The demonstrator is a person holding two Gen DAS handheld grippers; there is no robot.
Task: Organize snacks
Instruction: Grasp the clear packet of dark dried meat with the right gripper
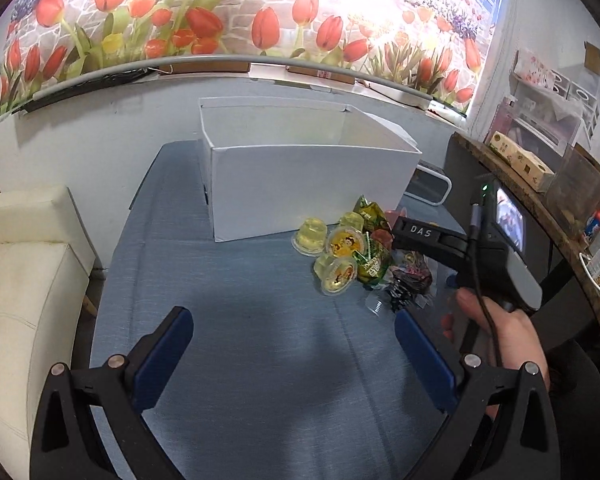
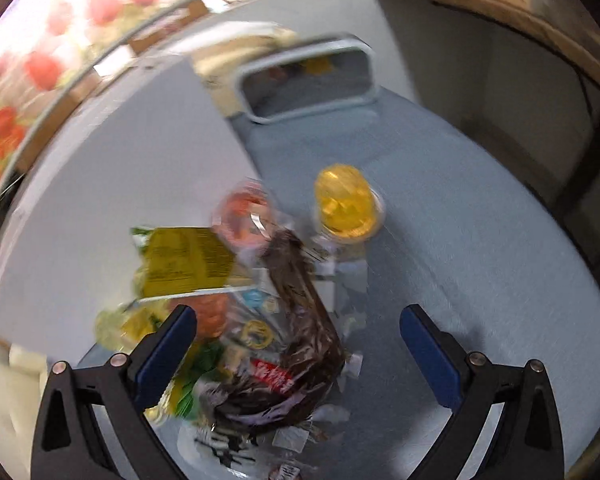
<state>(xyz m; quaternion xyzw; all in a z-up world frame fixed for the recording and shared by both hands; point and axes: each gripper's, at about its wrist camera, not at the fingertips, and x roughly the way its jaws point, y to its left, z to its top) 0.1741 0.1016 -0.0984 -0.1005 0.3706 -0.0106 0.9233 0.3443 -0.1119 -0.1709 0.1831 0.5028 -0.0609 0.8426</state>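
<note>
A pile of snacks lies on the blue tablecloth (image 1: 240, 340) in front of a white open box (image 1: 300, 184): yellow jelly cups (image 1: 338, 270), a green packet (image 1: 374, 262) and a dark clear-wrapped packet (image 1: 410, 278). My left gripper (image 1: 294, 334) is open over bare cloth, left of the pile. In the blurred right wrist view my right gripper (image 2: 298, 330) is open just above the dark packet (image 2: 296, 344). A yellow-green packet (image 2: 188, 258), a red jelly cup (image 2: 242, 216) and a yellow jelly cup (image 2: 346, 204) lie beyond it. A hand (image 1: 496, 332) holds the right gripper's body (image 1: 488, 248).
The white box wall (image 2: 112, 200) stands close to the left of the pile. A grey-rimmed device (image 2: 312, 76) sits at the table's far end. A cream sofa (image 1: 28, 280) is at the left, a cluttered wooden shelf (image 1: 540, 168) at the right.
</note>
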